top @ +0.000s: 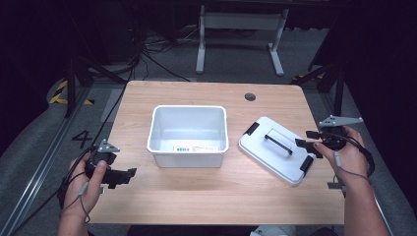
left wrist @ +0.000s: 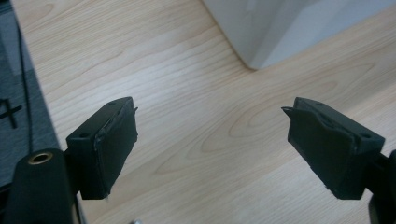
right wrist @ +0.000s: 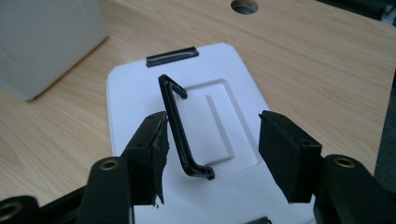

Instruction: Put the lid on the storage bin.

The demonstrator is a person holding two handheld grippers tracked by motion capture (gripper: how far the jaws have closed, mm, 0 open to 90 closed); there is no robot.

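Observation:
An empty white bin (top: 188, 134) stands at the middle of the wooden table (top: 206, 201). To its right lies its white lid (top: 275, 150), flat and turned at an angle, with a raised black handle (top: 278, 143) and black latches. My right gripper (top: 306, 144) hovers open at the lid's right edge; in the right gripper view its jaws straddle the near end of the handle (right wrist: 180, 126) without touching it. My left gripper (top: 129, 175) is open near the table's front left, over bare wood (left wrist: 205, 140), with a corner of the bin (left wrist: 261, 32) ahead of it.
A round cable hole (top: 250, 96) sits near the table's far edge. Beyond the table stands a white frame (top: 241, 29) on grey floor, with cables trailing at the left. The table's left edge drops to the floor (left wrist: 14, 102) close to my left gripper.

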